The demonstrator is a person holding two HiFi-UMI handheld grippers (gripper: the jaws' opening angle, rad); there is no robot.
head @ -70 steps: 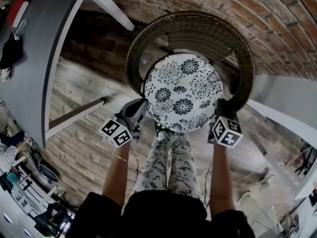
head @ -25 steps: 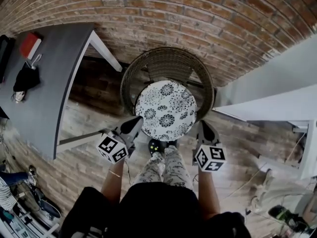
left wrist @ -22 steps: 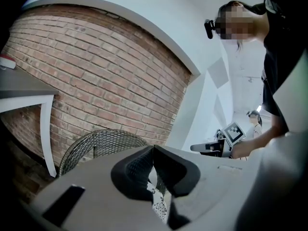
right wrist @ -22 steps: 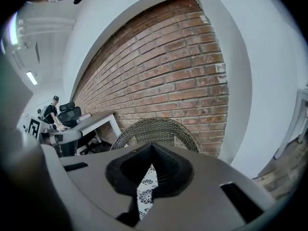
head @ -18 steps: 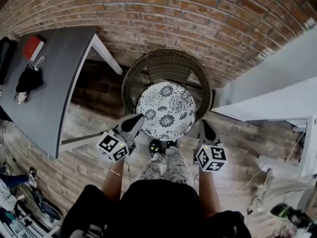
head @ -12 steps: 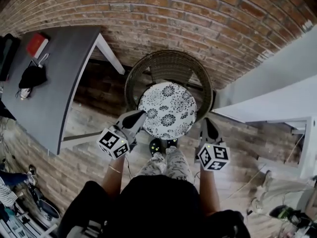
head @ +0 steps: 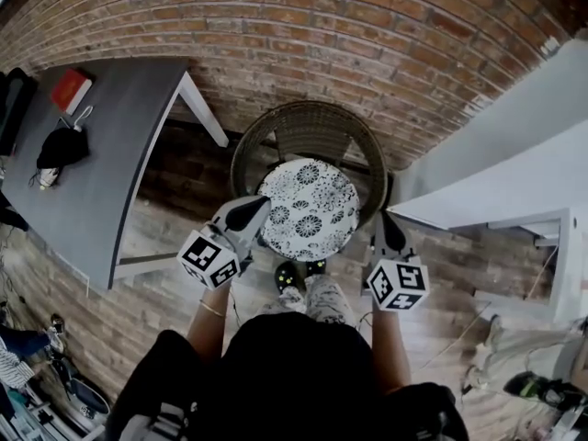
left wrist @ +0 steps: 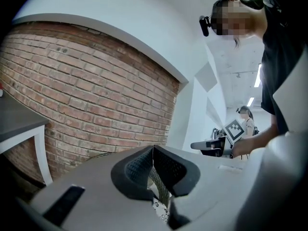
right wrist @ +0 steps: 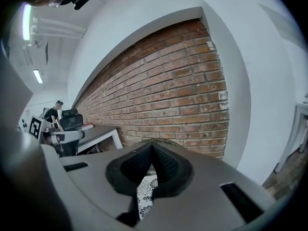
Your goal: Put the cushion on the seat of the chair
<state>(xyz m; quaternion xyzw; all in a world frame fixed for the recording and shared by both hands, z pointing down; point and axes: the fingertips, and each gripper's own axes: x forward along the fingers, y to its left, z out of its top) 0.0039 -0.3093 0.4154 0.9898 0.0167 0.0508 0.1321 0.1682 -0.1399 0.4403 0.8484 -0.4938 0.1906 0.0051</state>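
A round white cushion (head: 308,209) with black flower print lies flat on the seat of the round wicker chair (head: 312,122). In the head view my left gripper (head: 258,204) hangs over the cushion's left edge, raised well above it. My right gripper (head: 384,221) hovers just off the chair's right side. Both are shut with nothing between the jaws. The left gripper view has the pads (left wrist: 144,165) pressed together, wicker and a sliver of cushion (left wrist: 161,211) below them. In the right gripper view a strip of the cushion (right wrist: 144,192) shows beneath the closed pads (right wrist: 166,165).
A grey table (head: 101,173) stands at the left with a red object (head: 70,90) and a black item (head: 60,147) on it. The brick wall (head: 367,35) runs behind the chair. A white wall (head: 514,173) is at the right. The person's feet (head: 299,278) are right in front of the chair.
Both grippers have come up and away from the cushion's edges, staying shut. The head view has pulled back, so the chair looks smaller. The cushion has stayed on the seat.
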